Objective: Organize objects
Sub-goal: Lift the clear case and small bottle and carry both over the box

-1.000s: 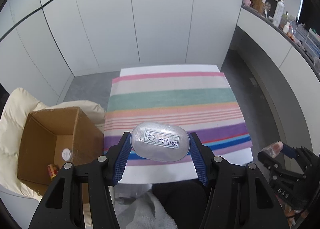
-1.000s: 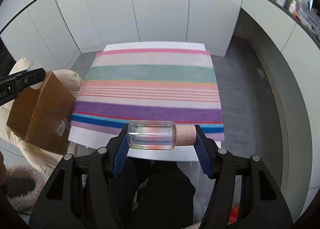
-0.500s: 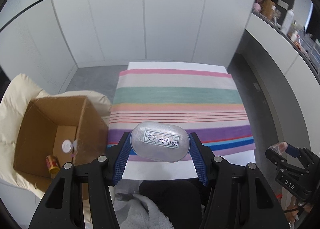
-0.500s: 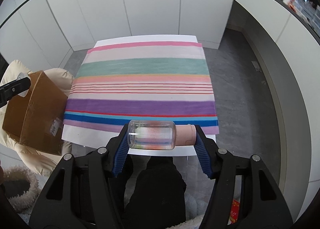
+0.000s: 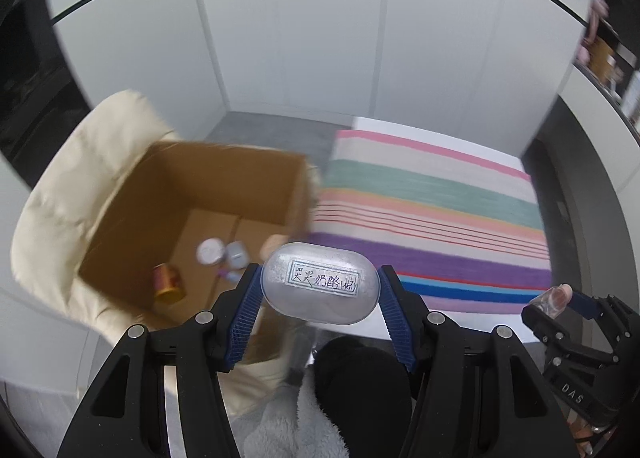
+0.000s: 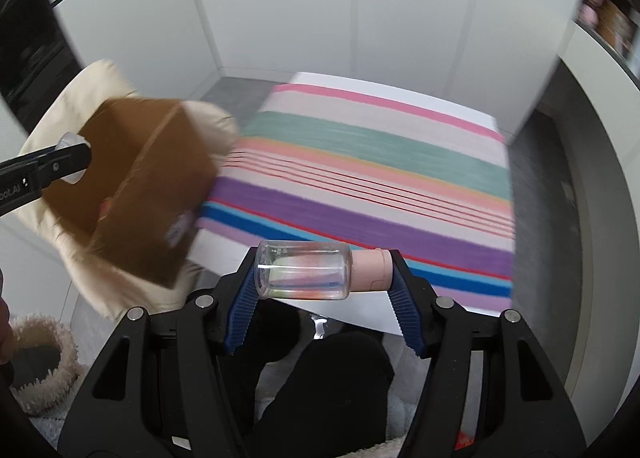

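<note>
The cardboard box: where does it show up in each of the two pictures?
Left wrist view: the cardboard box sits left of centre, open, small things lying inside.
Right wrist view: the box is at the left edge, seen from outside, partly behind the left gripper.
Shared landmark: the striped cloth beside it.

— Beyond the left claw [image 5: 320, 310]?
— White bench [image 5: 432, 133], covered almost wholly by a striped cloth [image 5: 432, 213], flat, bare of other things.
— Left of that claw?
— Cream cushioned seat [image 5: 80, 185] carrying an open cardboard box [image 5: 224, 173]; small containers [image 5: 212, 254] and a yellow-red can [image 5: 168, 282] on the box floor.
</note>
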`<state>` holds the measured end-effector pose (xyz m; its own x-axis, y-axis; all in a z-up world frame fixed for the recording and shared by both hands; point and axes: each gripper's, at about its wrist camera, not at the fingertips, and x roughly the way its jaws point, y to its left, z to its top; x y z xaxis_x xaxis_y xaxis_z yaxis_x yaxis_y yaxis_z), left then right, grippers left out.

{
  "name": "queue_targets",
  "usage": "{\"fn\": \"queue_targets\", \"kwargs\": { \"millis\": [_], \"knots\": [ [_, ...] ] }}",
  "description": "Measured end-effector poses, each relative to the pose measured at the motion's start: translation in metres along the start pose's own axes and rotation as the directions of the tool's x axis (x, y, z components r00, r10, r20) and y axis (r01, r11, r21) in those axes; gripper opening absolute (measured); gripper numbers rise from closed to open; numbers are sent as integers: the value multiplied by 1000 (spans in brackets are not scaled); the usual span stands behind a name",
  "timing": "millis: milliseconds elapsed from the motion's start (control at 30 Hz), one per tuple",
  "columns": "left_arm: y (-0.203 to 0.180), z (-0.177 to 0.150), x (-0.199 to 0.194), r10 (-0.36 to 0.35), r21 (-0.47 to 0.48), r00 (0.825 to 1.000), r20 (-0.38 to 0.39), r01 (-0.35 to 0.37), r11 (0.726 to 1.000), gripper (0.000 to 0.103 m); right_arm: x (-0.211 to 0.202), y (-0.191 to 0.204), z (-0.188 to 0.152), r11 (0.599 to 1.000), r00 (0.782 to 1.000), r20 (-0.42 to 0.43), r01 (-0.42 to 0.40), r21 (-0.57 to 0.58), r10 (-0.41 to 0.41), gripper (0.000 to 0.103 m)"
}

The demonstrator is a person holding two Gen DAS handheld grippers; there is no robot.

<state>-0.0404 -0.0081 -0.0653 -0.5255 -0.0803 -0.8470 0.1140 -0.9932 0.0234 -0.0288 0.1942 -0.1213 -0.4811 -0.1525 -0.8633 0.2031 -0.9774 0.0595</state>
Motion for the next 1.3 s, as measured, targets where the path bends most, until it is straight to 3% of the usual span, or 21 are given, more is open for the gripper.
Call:
{"fn": "queue_targets", "kwargs": {
  "millis": [433,767,1033,1200,1300],
  "knots": [
    [125,-31,-11,106,-175,994,-29,-109,979,59,19,143,13,960,990,-35,-144,-241,140,63],
    [183,-52,-9,138,-266,988,-64,-151,952,59,27,217,10,907,978,-86,-210,-364,192,63],
    [208,-50,13,176,-297,981,-86,-194,935,59,37,252,23,879,982,-76,-190,-438,174,63],
    [221,-30,32,171,-312,982,-84,-189,931,59,49,273,42,860,993,-7,-108,-498,121,63],
    [226,-12,43,177,-307,981,-77,-192,932,59,63,285,59,853,992,-5,-109,-510,123,63]
  ]
}}
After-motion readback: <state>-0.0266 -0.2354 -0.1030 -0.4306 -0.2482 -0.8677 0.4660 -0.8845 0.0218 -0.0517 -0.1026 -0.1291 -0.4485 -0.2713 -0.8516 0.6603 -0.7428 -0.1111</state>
